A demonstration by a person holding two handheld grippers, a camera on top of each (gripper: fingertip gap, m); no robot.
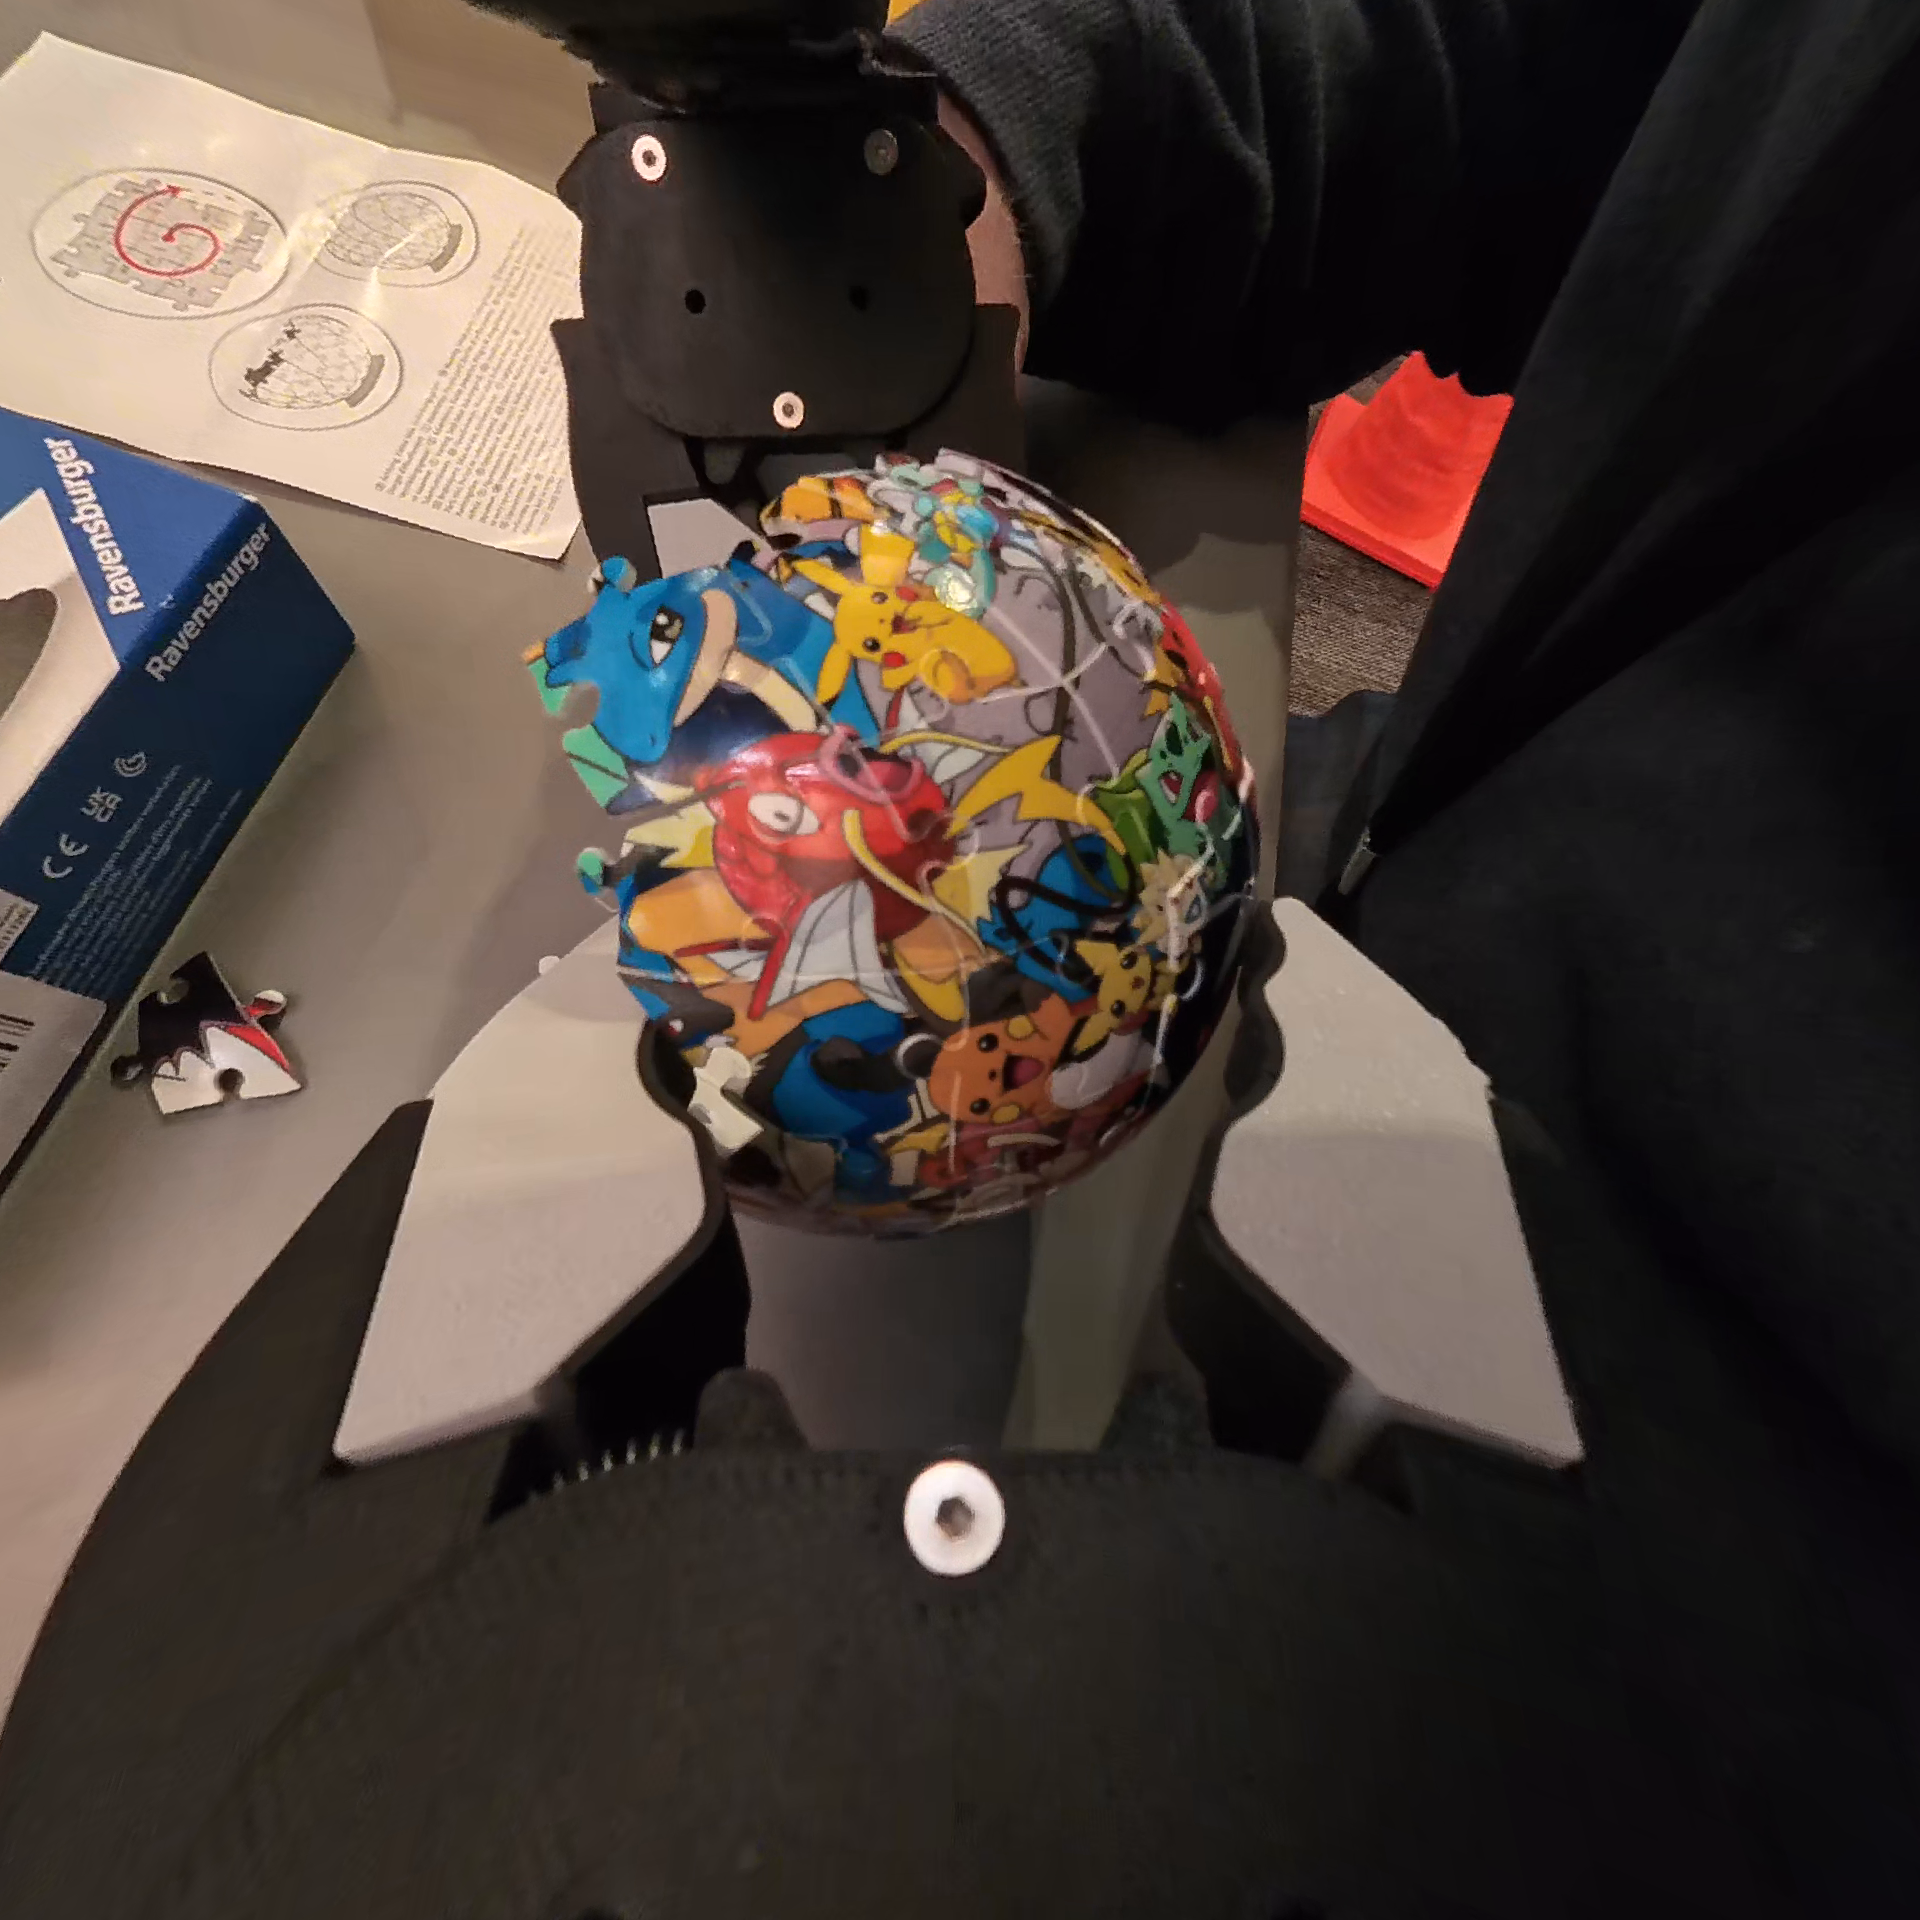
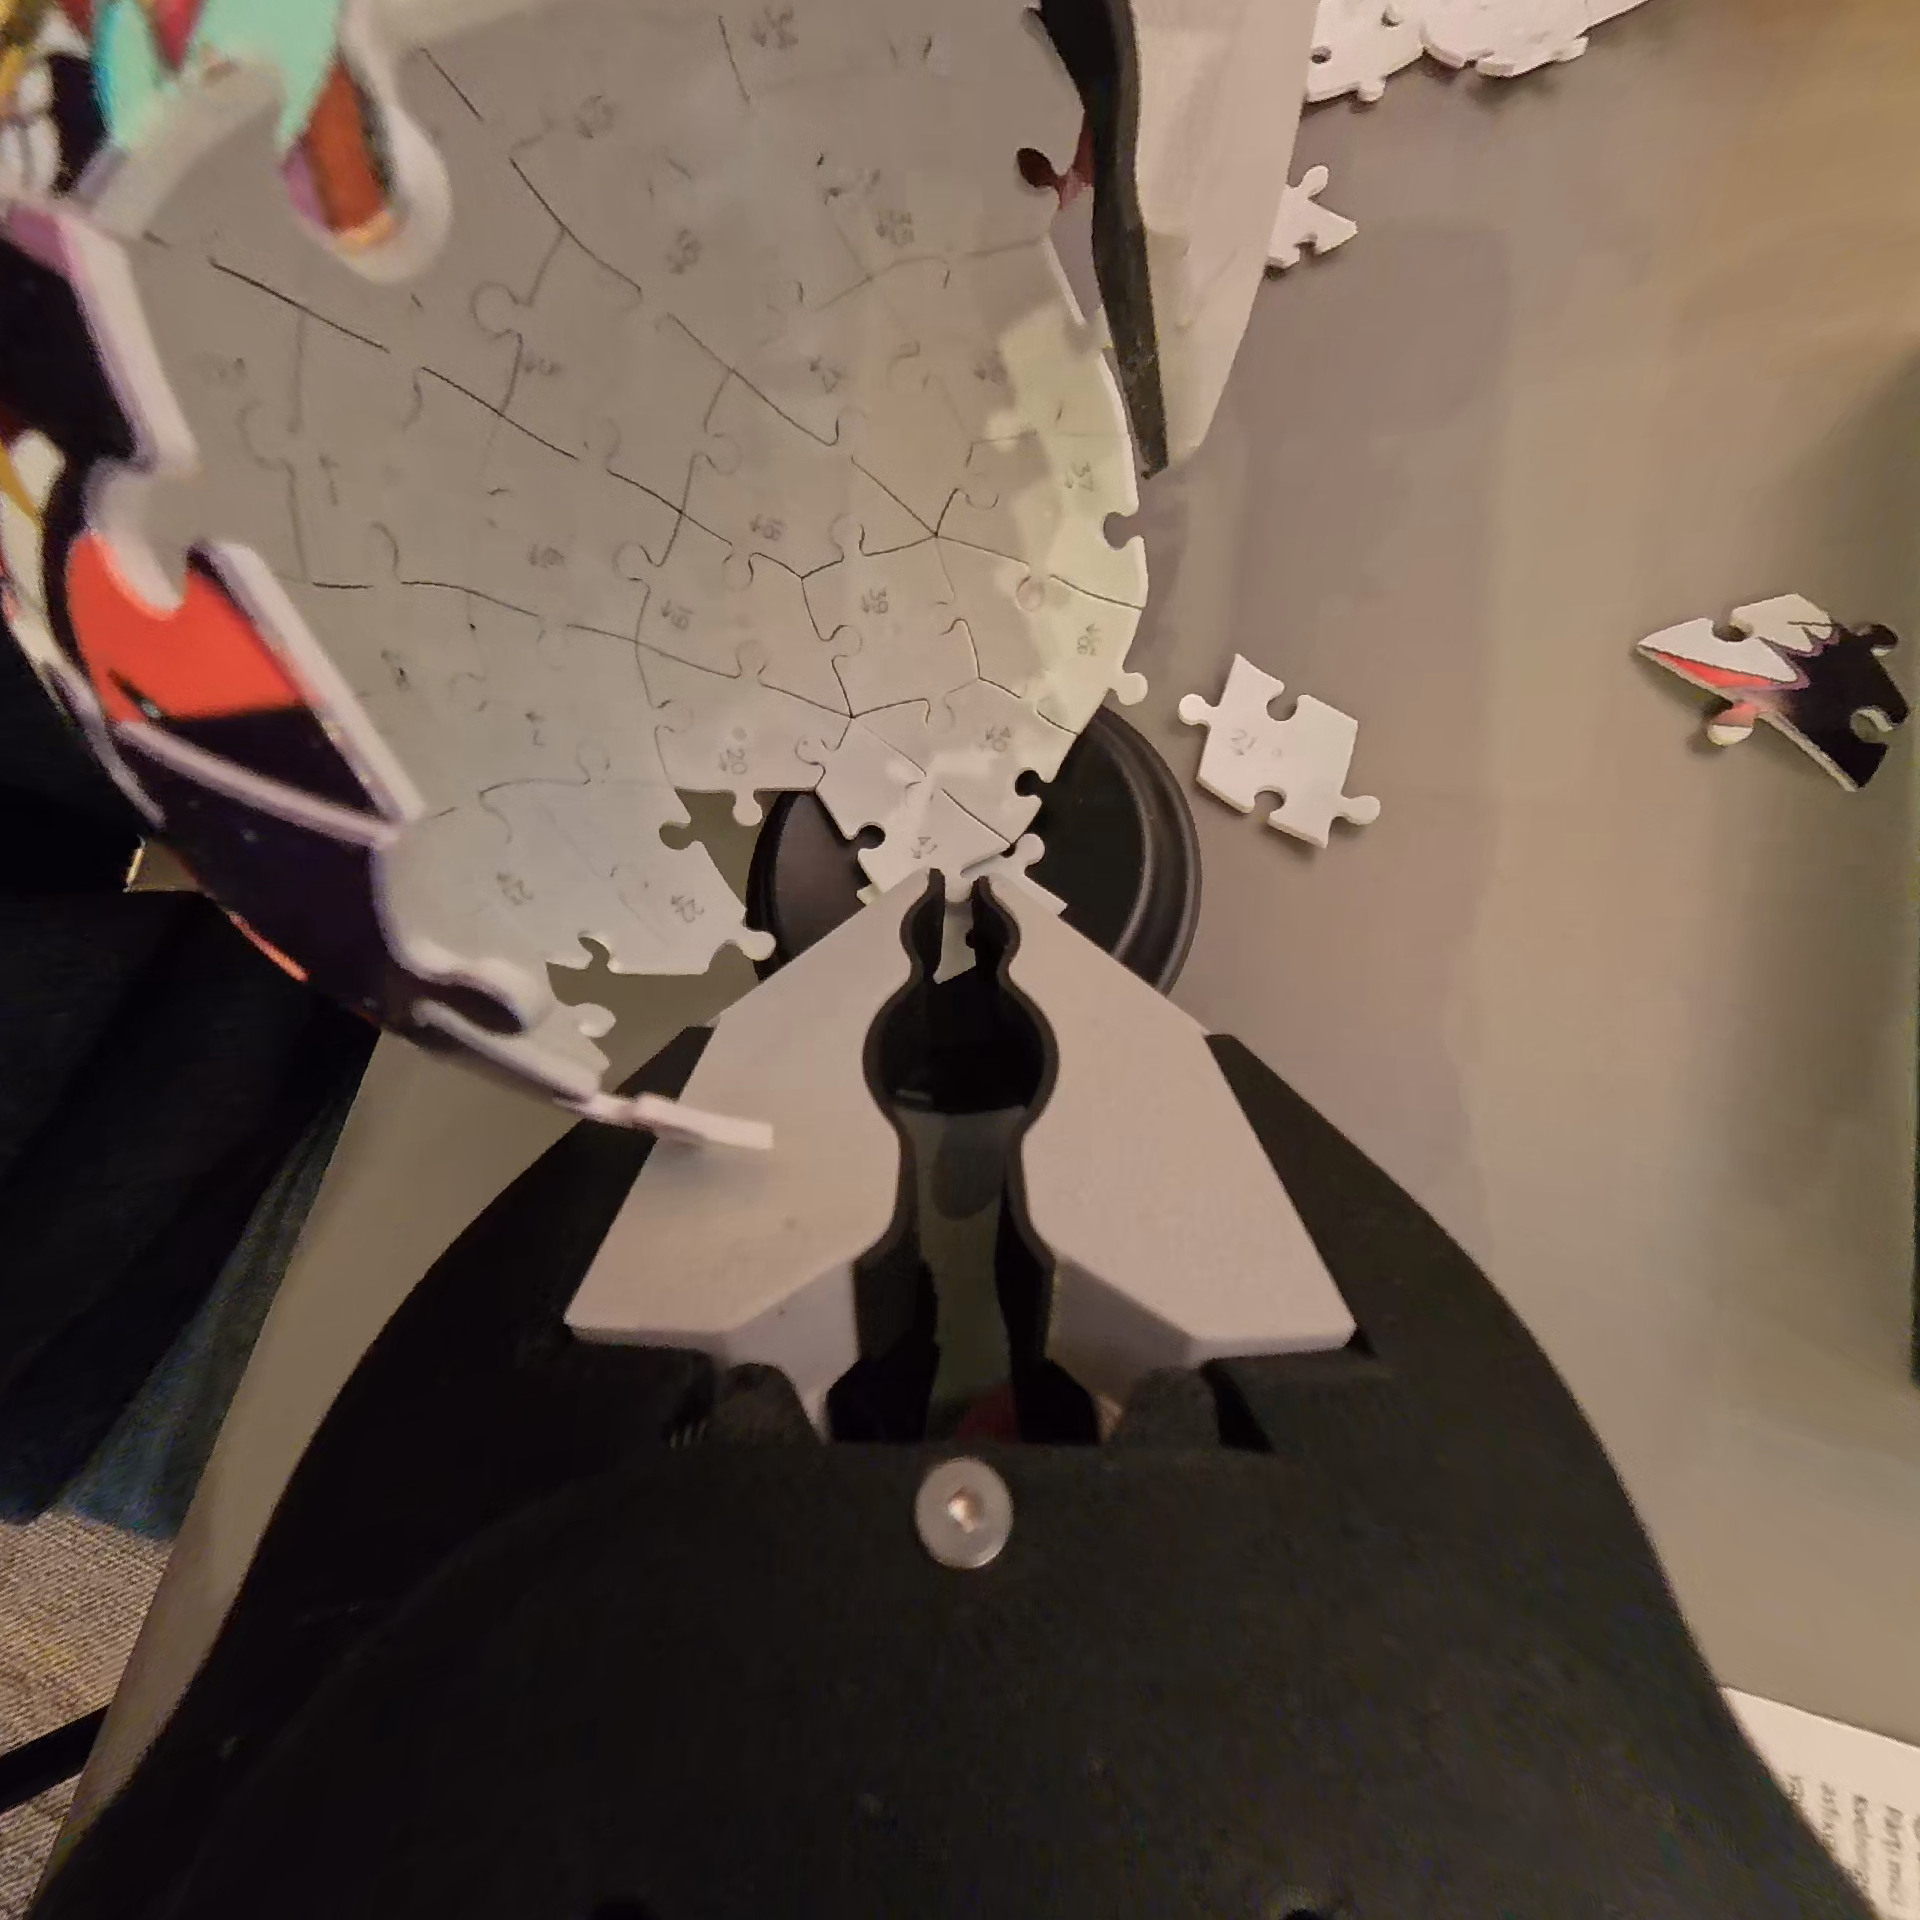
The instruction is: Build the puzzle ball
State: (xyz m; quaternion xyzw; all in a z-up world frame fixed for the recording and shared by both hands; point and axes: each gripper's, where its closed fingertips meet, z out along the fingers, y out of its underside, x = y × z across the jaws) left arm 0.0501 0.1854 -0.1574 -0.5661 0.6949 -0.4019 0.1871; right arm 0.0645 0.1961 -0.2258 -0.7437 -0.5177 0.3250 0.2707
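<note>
The partly built puzzle ball (image 1: 935,831) is a colourful cartoon-printed shell with an open, jagged left edge. My left gripper (image 1: 956,997) is shut on it from both sides and holds it above the grey table. The right wrist view shows the shell's white numbered inside (image 2: 623,468). My right gripper (image 2: 961,894) is shut on a white-backed puzzle piece (image 2: 943,961) right at the shell's rim. It also shows in the left wrist view (image 1: 774,312), behind the ball's upper left edge. Whether the piece is locked into the rim I cannot tell.
A blue box (image 1: 156,727), an instruction sheet (image 1: 312,260) and a loose piece (image 1: 213,1039) lie at left. A black round stand (image 2: 1132,831), a face-down piece (image 2: 1283,758), a coloured piece (image 2: 1787,686) and more pieces (image 2: 1455,31) lie beyond the ball. A dark sleeve (image 1: 1351,156) is at right.
</note>
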